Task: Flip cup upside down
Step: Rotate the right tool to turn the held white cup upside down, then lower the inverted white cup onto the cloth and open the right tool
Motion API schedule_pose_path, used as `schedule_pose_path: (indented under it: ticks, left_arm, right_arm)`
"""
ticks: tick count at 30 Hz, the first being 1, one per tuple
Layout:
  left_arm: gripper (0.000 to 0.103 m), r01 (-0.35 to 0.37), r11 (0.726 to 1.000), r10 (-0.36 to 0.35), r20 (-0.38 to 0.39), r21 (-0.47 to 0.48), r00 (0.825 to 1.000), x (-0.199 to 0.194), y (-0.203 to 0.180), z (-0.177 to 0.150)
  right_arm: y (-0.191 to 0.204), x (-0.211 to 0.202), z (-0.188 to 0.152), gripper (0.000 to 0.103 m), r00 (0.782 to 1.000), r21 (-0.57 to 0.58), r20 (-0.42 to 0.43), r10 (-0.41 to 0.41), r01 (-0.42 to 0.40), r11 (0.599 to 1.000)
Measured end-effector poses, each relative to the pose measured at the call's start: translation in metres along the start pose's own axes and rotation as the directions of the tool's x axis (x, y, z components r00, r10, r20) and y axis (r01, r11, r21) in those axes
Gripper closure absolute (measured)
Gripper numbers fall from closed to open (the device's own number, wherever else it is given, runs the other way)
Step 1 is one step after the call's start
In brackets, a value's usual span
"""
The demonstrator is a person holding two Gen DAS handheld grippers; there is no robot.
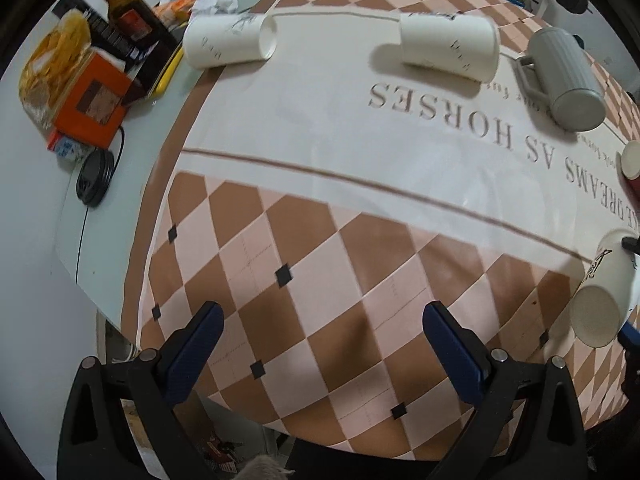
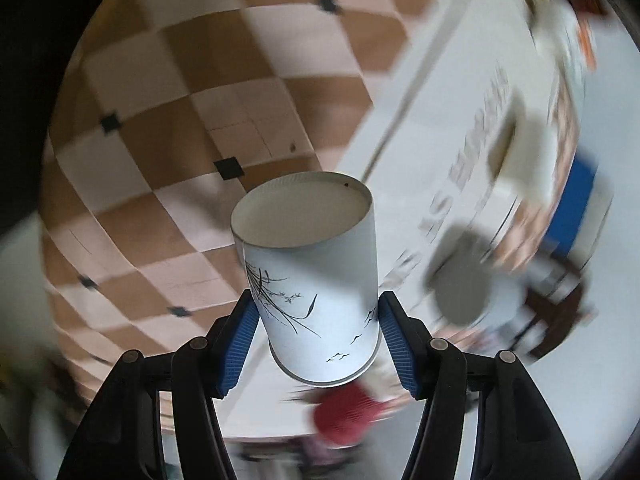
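My right gripper [image 2: 316, 320] is shut on a white paper cup [image 2: 312, 280] with black plant and bird drawings. It holds the cup above the checked tablecloth [image 2: 160, 120], base end pointing away from the camera and rim toward it. The same cup shows at the right edge of the left wrist view [image 1: 600, 296], tilted off the table. My left gripper [image 1: 320, 344] is open and empty above the near part of the cloth. Two more white paper cups [image 1: 230, 42] [image 1: 448, 46] lie on their sides at the far side.
A grey mug [image 1: 568, 80] lies on its side at the far right. A red-based cup [image 1: 632, 164] sits at the right edge. Left of the cloth are an orange box [image 1: 92, 108], a dark bottle [image 1: 128, 16], snack bags and a black cable coil [image 1: 94, 178].
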State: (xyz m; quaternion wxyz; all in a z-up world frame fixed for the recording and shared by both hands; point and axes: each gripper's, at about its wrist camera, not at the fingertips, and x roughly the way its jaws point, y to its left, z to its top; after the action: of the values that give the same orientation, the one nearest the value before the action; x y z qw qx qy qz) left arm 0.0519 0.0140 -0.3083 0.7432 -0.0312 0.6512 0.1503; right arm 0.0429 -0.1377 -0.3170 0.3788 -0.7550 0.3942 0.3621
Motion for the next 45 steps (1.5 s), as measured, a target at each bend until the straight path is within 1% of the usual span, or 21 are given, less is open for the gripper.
schedule_pose_path:
  ticks: [1, 3, 5, 8, 12, 16, 18, 21, 24, 26, 27, 29, 31, 34, 35, 36, 38, 39, 41, 43, 45]
  left_arm:
    - [0.001, 0.002, 1.0, -0.002, 0.006, 0.007, 1.0, -0.003, -0.003, 0.002]
    - [0.001, 0.004, 1.0, -0.005, 0.016, 0.017, 1.0, -0.006, -0.008, 0.007]
    - [0.001, 0.01, 1.0, -0.01, 0.019, 0.022, 1.0, -0.007, -0.011, 0.01]
    - [0.001, 0.018, 1.0, -0.019, 0.02, 0.023, 1.0, -0.007, -0.013, 0.014]
    - [0.001, 0.026, 0.999, -0.026, 0.015, 0.02, 1.0, -0.005, -0.014, 0.018]
    - [0.001, 0.028, 1.0, -0.028, 0.0, 0.012, 1.0, -0.002, -0.015, 0.022]
    - [0.001, 0.029, 0.999, -0.029, -0.004, 0.013, 1.0, -0.001, -0.016, 0.022]
    - [0.001, 0.028, 0.999, -0.028, -0.007, 0.017, 1.0, 0.0, -0.018, 0.022]
    - [0.001, 0.038, 0.999, -0.037, -0.014, 0.024, 0.999, 0.001, -0.022, 0.022]
    - [0.001, 0.048, 0.998, -0.048, -0.015, 0.026, 0.999, 0.001, -0.025, 0.022]
    - [0.001, 0.052, 0.998, -0.051, -0.015, 0.025, 0.999, 0.001, -0.025, 0.022]
    - [0.001, 0.06, 0.998, -0.06, -0.012, 0.024, 0.998, 0.001, -0.026, 0.021]
    - [0.001, 0.072, 0.997, -0.072, -0.015, 0.021, 0.997, 0.001, -0.027, 0.021]
    - [0.001, 0.093, 0.995, -0.093, -0.028, 0.018, 0.995, 0.004, -0.031, 0.021]
    - [0.001, 0.098, 0.995, -0.097, -0.034, 0.021, 0.995, 0.005, -0.033, 0.022]
    - [0.0, 0.102, 0.994, -0.101, -0.038, 0.024, 0.994, 0.006, -0.034, 0.022]
    - [0.0, 0.123, 0.992, -0.122, -0.046, 0.021, 0.991, 0.007, -0.037, 0.024]
    - [0.0, 0.132, 0.991, -0.131, -0.046, 0.02, 0.99, 0.008, -0.038, 0.025]
    - [0.0, 0.135, 0.99, -0.134, -0.041, 0.03, 0.99, 0.008, -0.043, 0.027]
    - [0.0, 0.142, 0.989, -0.14, -0.032, 0.036, 0.99, 0.008, -0.048, 0.03]
    - [0.0, 0.148, 0.988, -0.147, -0.03, 0.04, 0.989, 0.008, -0.053, 0.034]
  right_arm:
    - [-0.014, 0.003, -0.005, 0.04, 0.998, 0.074, -0.007, 0.058, -0.058, 0.996]
    - [-0.016, 0.012, -0.014, 0.04, 0.99, 0.185, -0.012, 0.141, -0.137, 0.973]
    - [-0.036, 0.024, -0.025, 0.04, 0.97, 0.314, -0.007, 0.243, -0.228, 0.922]
    - [-0.06, 0.039, -0.041, 0.04, 0.917, 0.487, 0.039, 0.396, -0.364, 0.794]
    - [-0.083, 0.059, -0.06, 0.04, 0.826, 0.659, 0.129, 0.549, -0.485, 0.575]
    - [-0.103, 0.08, -0.079, 0.04, 0.717, 0.77, 0.238, 0.655, -0.55, 0.322]
    - [-0.109, 0.085, -0.081, 0.04, 0.698, 0.791, 0.259, 0.668, -0.55, 0.269]
    - [-0.124, 0.092, -0.084, 0.04, 0.692, 0.808, 0.274, 0.668, -0.542, 0.23]
    - [-0.131, 0.096, -0.078, 0.036, 0.677, 0.82, 0.282, 0.68, -0.538, 0.197]
    - [-0.128, 0.1, -0.085, 0.033, 0.66, 0.831, 0.289, 0.693, -0.532, 0.161]
    - [-0.132, 0.102, -0.087, 0.028, 0.662, 0.836, 0.286, 0.693, -0.526, 0.159]
    - [-0.134, 0.098, -0.081, 0.026, 0.686, 0.838, 0.296, 0.665, -0.52, 0.164]
    - [-0.146, 0.094, -0.084, 0.026, 0.702, 0.835, 0.322, 0.636, -0.527, 0.159]
    - [-0.156, 0.092, -0.088, 0.027, 0.705, 0.826, 0.354, 0.615, -0.543, 0.148]
    - [-0.159, 0.093, -0.09, 0.03, 0.704, 0.825, 0.362, 0.611, -0.547, 0.142]
    - [-0.158, 0.091, -0.093, 0.043, 0.707, 0.826, 0.371, 0.602, -0.547, 0.134]
    - [-0.163, 0.085, -0.098, 0.043, 0.718, 0.825, 0.409, 0.564, -0.555, 0.108]
    - [-0.152, 0.078, -0.103, 0.043, 0.725, 0.825, 0.433, 0.536, -0.559, 0.089]
    - [-0.155, 0.071, -0.12, 0.043, 0.74, 0.821, 0.497, 0.453, -0.57, 0.028]
    - [-0.159, 0.06, -0.138, 0.043, 0.76, 0.814, 0.558, 0.334, -0.58, -0.039]
    - [-0.161, 0.052, -0.152, 0.043, 0.787, 0.815, 0.577, 0.217, -0.573, -0.088]
